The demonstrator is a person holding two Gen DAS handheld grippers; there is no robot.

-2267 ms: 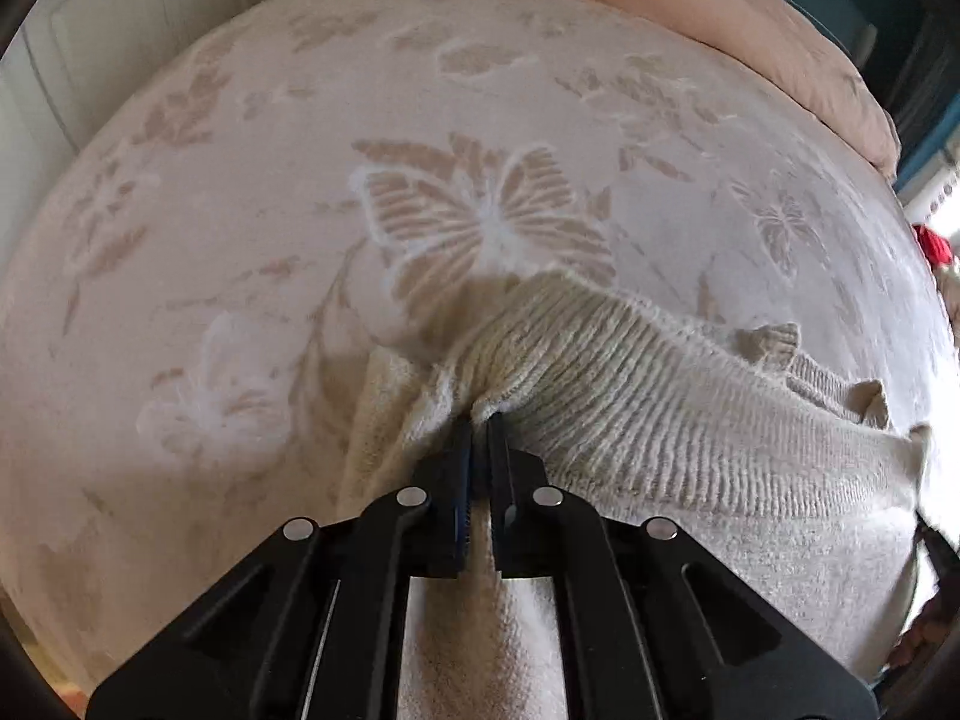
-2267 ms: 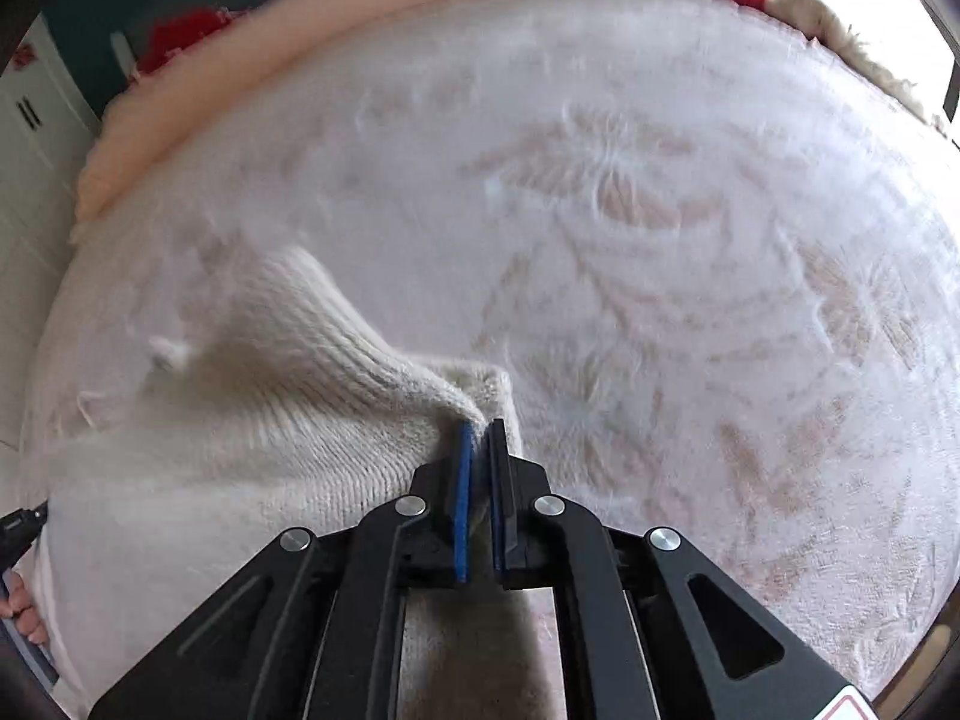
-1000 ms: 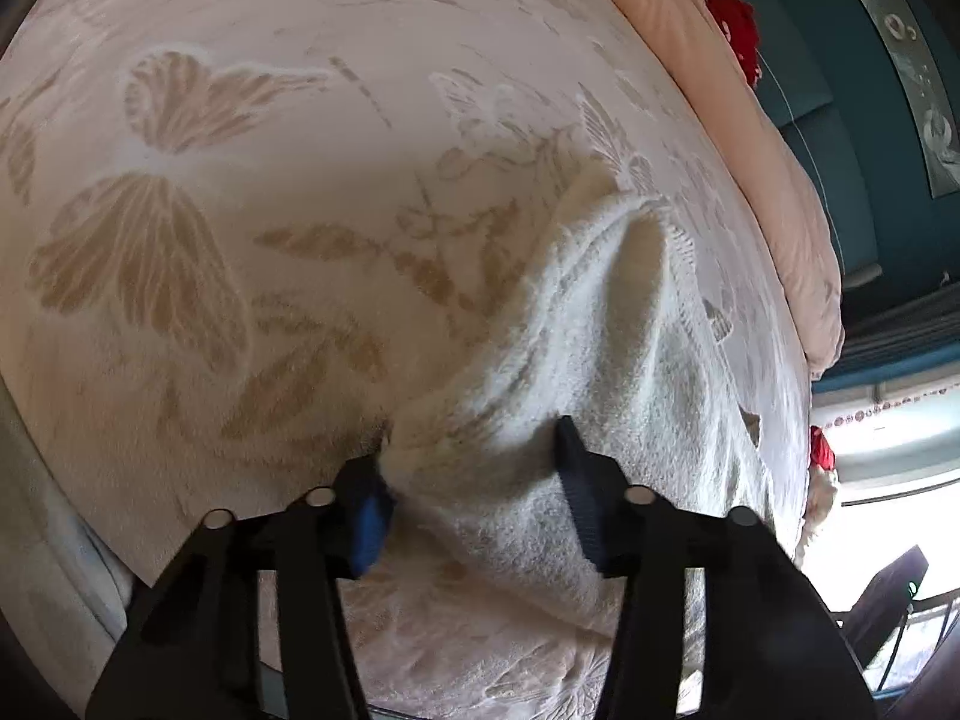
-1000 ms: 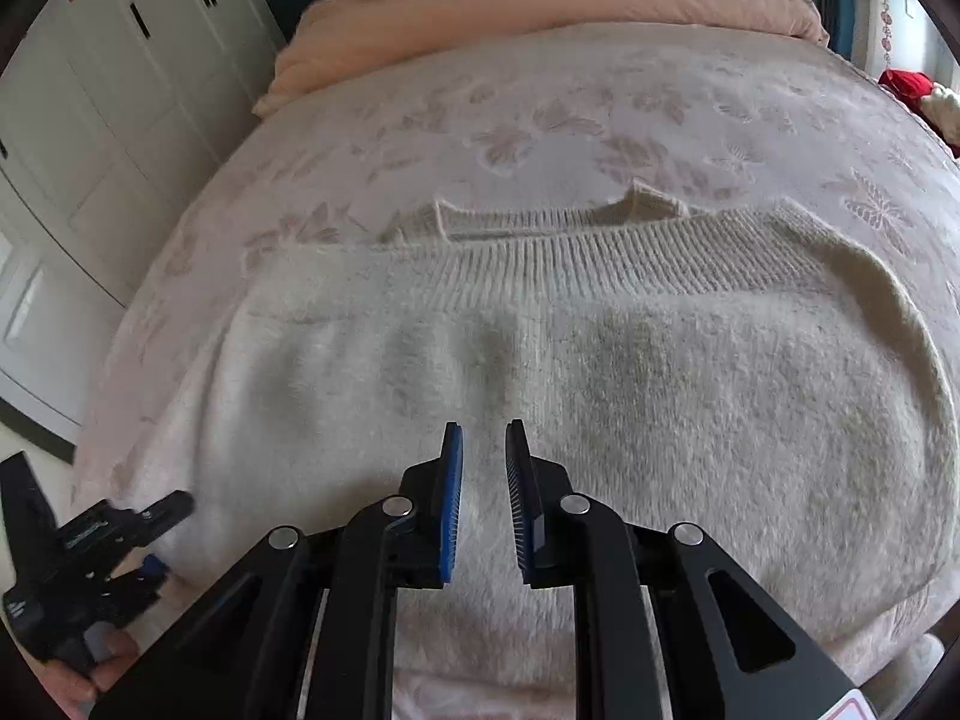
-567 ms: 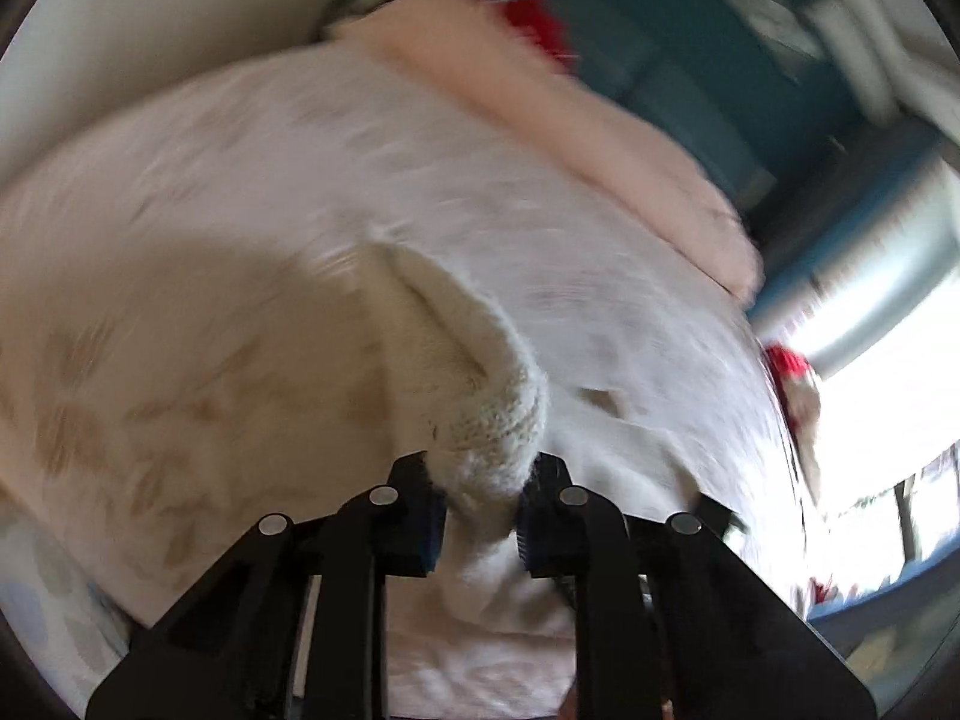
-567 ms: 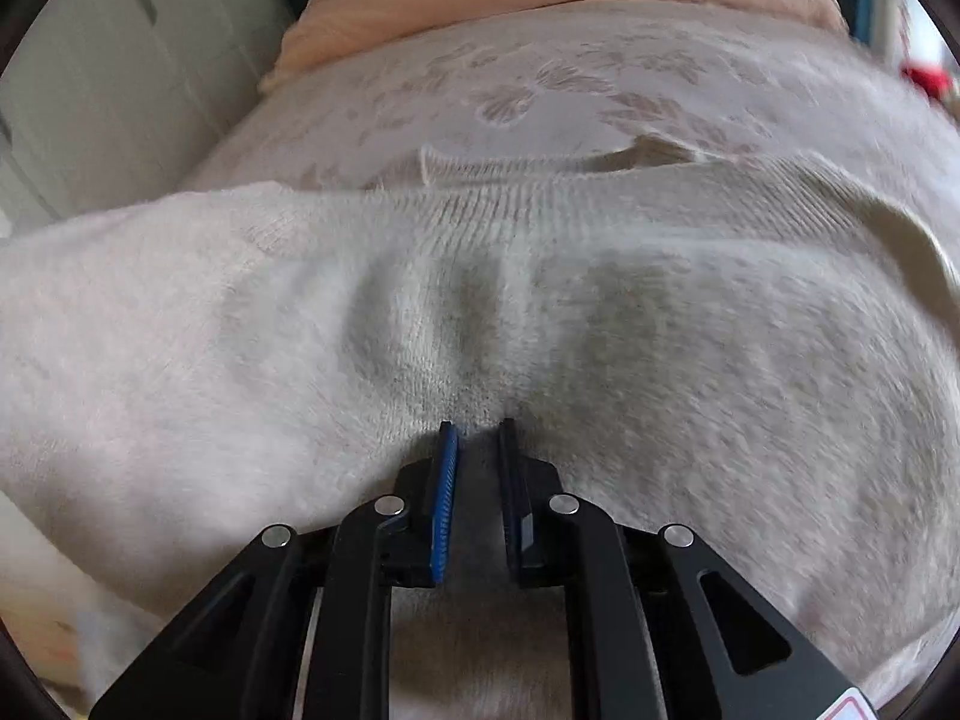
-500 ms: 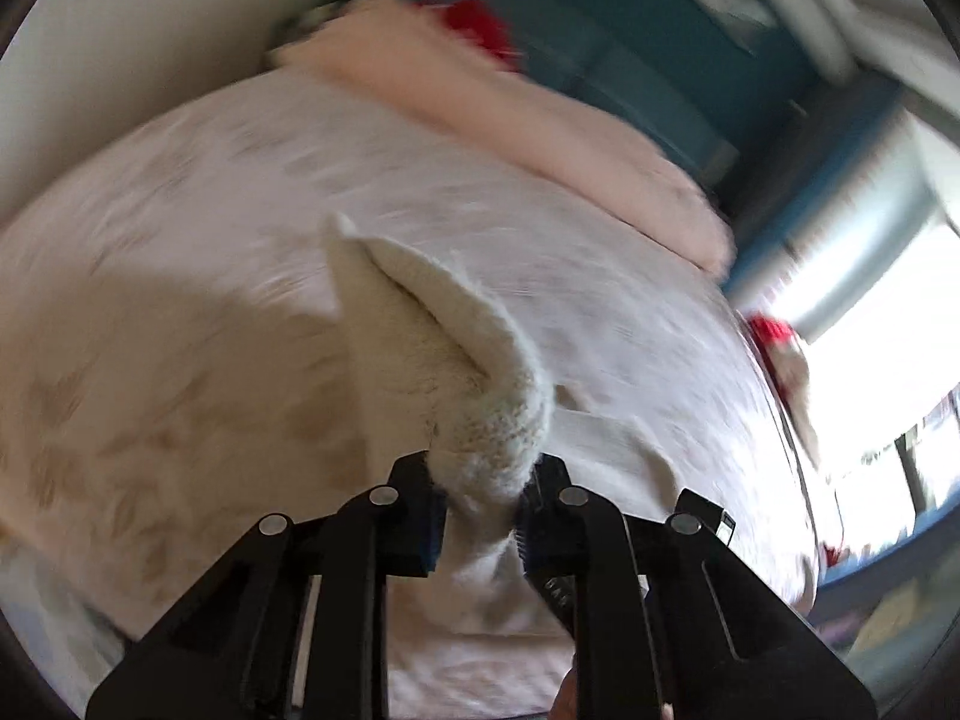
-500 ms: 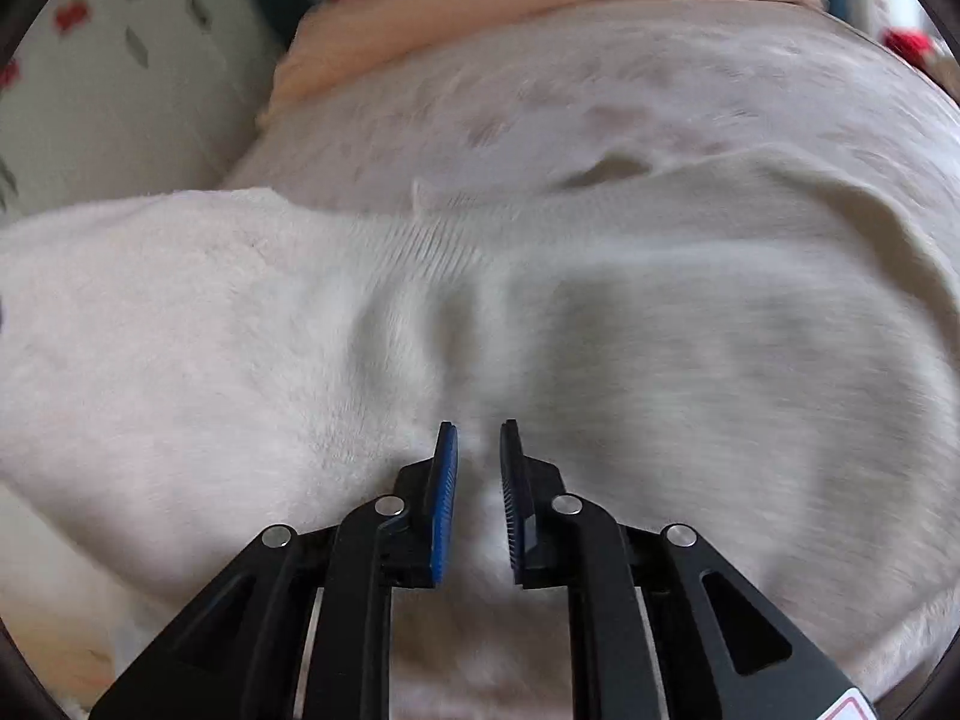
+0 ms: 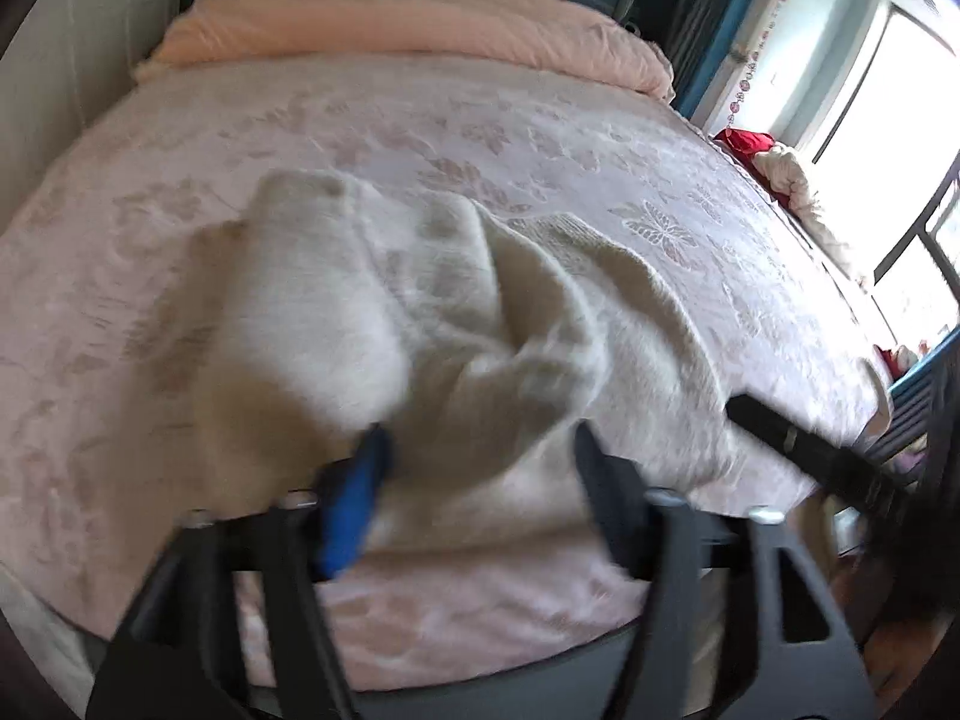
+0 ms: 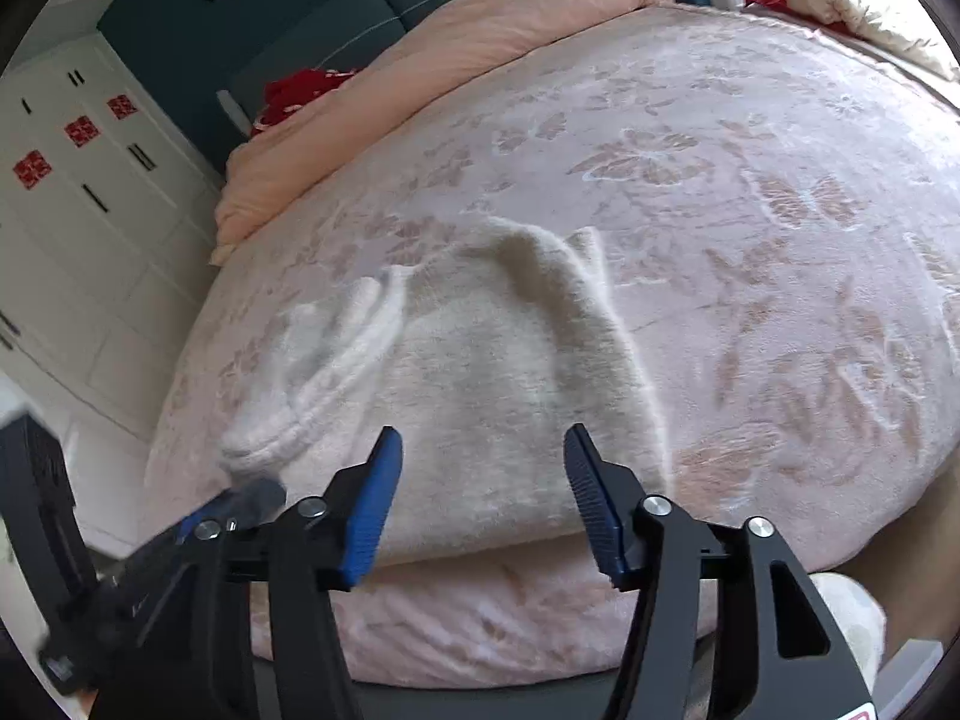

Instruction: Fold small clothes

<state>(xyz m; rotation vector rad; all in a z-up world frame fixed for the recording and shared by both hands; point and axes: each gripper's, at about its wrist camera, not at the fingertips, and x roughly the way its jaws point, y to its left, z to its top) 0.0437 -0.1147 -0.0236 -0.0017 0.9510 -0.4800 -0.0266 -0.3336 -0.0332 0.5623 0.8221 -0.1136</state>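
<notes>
On the bed (image 10: pixel 780 192), near its front edge, our cream sweater (image 10: pixel 492 360) lies loosely bunched. Our left gripper (image 9: pixel 480 468) and right gripper (image 10: pixel 480 468) have just been opening and hold nothing. We should next smooth the bunched folds flat, then pinch two matching corners evenly.

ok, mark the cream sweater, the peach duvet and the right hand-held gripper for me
cream sweater (image 10: pixel 510 372): right wrist view, middle of the knit body, lying on the bed.
peach duvet (image 9: pixel 408 24): left wrist view, middle of the roll at the bed's far end.
right hand-held gripper (image 10: pixel 480 480): right wrist view, midway between its open fingertips.
</notes>
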